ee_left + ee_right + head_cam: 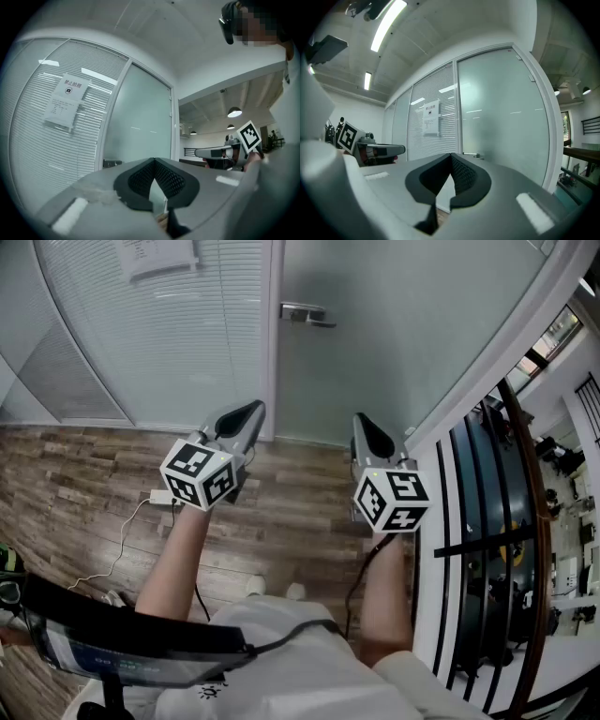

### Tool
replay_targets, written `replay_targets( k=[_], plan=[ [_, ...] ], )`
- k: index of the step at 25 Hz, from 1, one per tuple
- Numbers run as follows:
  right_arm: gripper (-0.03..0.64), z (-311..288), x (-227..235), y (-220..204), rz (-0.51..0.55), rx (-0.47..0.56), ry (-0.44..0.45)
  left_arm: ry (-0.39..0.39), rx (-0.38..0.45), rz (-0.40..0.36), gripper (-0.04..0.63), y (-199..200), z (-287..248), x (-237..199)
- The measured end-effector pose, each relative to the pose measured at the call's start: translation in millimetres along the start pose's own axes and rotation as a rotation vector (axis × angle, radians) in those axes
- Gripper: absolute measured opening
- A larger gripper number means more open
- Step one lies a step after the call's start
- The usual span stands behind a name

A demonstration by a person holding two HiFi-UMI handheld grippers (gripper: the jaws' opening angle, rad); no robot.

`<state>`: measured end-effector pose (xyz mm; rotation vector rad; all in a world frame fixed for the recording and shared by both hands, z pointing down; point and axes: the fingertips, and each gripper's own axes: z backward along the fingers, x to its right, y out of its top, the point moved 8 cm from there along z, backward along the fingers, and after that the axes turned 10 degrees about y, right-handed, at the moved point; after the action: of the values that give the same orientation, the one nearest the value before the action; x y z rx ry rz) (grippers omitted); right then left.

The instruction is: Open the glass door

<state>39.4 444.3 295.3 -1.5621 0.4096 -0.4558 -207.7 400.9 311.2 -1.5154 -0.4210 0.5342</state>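
The frosted glass door (394,334) stands closed ahead of me, its metal lever handle (307,314) near the left edge. My left gripper (247,412) is held level over the floor, short of the door frame, jaws shut with nothing between them. To its right, my right gripper (365,424) is also shut and empty, pointing at the door below the handle. In the left gripper view the door (140,117) and handle (112,163) lie beyond the closed tips (153,160). The right gripper view shows the handle (471,154) just past its tips (451,155).
Left of the door is a glass panel with blinds (178,343) carrying a paper notice (159,254). A white cable (127,540) trails over the wood floor (84,484). A white wall edge and black railing (469,540) run along the right.
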Motion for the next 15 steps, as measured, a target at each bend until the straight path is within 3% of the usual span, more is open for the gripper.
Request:
replay_targets(
  k=[15],
  plan=[
    [0.008, -5.9, 2.4, 1.9, -0.024, 0.018, 0.037, 0.009, 0.0, -0.007, 0.002, 1.7, -1.3, -3.5]
  ],
)
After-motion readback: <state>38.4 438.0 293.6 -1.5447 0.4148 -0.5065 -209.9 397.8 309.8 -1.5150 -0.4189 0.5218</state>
